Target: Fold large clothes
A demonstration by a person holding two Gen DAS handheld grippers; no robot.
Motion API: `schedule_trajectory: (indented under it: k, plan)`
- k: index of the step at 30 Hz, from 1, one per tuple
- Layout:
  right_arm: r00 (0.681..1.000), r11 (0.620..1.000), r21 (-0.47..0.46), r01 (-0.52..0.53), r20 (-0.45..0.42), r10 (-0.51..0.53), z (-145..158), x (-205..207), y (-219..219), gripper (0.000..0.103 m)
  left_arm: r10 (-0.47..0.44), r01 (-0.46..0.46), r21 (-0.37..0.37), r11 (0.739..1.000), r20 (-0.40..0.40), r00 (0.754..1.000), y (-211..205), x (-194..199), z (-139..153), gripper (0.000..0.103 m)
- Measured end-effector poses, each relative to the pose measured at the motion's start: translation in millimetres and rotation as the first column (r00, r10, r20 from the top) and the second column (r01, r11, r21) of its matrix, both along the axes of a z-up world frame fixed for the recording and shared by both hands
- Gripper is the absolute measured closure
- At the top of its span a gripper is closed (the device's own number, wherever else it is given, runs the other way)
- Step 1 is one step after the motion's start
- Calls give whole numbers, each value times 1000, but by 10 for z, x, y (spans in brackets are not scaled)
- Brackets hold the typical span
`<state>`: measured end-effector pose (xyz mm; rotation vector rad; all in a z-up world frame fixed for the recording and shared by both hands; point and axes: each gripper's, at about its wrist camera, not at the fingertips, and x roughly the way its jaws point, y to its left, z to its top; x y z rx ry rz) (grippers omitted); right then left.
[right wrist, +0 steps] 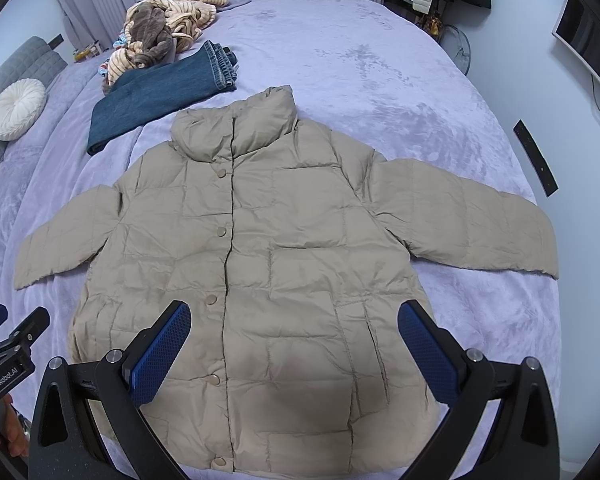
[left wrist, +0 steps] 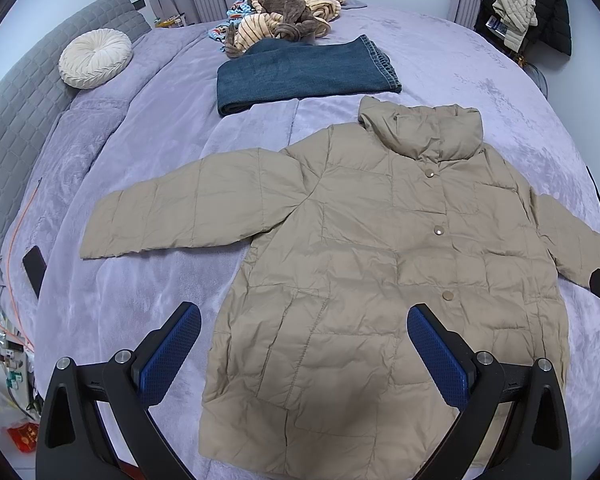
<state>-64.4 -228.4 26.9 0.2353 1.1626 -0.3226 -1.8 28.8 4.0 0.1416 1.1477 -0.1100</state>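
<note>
1. The coat (left wrist: 364,264) lies flat, front up and snapped shut, on the bed (left wrist: 460,80), collar pointing away from you, hem toward you, both sleeves spread out to the sides.
2. Your left gripper (left wrist: 304,344) hovers above the hem, fingers spread wide and holding nothing; its left finger (left wrist: 172,356) is over bare blanket beside the coat, its right one over the coat's front near the lowest visible snap.
3. Your right gripper (right wrist: 294,344) is also spread wide and empty, both blue pads over the coat's lower front, aimed toward the collar.
4. In the right view, your left gripper shows at the lower-left edge, with your fingers wrapped around its handle.
5. Beyond the collar lie folded jeans (left wrist: 304,76), apart from the coat.
6. Behind the jeans sits a pile (left wrist: 288,12) of striped and brown fabric.
7. A round white cushion (left wrist: 94,58) rests against the grey headboard.
</note>
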Motion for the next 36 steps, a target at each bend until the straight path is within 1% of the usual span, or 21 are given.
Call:
schedule_trajectory:
  k: [8,9,16,19,20,21,22,23,26,29,30,33,36]
  plan:
    - [1000,1000,1,-2,-1,2,-4,-88,-143,0,3,-3,-4,1000,-6,1000,36,13,-26,0]
    - [1000,1000,-1,-2,-3,2,11,28,-7,0,4,-4,-6,1000,-7,1000,43,17,-30,0]
    - [1000,1000,-4,-2,-15,2,-41,33,44,0,1,-2,-33,999,-29,1000,57,77,-91,0]
    - [999,1000,-4,-4,-39,4,-97,60,130,0,5,-7,-54,999,-38,999,139,115,-143,0]
    - [997,1000,-4,-5,-71,5,-125,72,135,0,8,-10,-61,998,-42,999,178,132,-167,0]
    - [997,1000,-2,-6,-79,6,-146,83,160,0,12,-15,-65,998,-45,999,218,153,-193,0]
    - [994,1000,-3,-8,-107,7,-168,93,181,0,21,-24,-66,998,-48,999,272,178,-225,0]
    - [993,1000,-2,-11,-117,11,-191,110,218,0,31,-35,-68,997,-50,998,333,204,-258,0]
    - [993,1000,-10,-13,-115,12,-252,166,336,0,64,-71,-106,992,-63,996,575,303,-387,0]
    - [997,999,-30,-19,-73,16,-340,262,500,0,115,-124,-137,983,-71,991,877,418,-546,0]
    - [999,998,-61,-23,-50,20,-395,315,562,0,127,-137,-156,978,-74,989,977,456,-601,0]
    - [999,998,-51,-36,-37,34,-525,411,716,0,174,-187,-235,954,-78,982,1335,578,-786,0]
    - [999,999,-36,-34,9,34,-648,519,862,0,220,-235,-295,926,-82,972,1694,725,-1004,0]
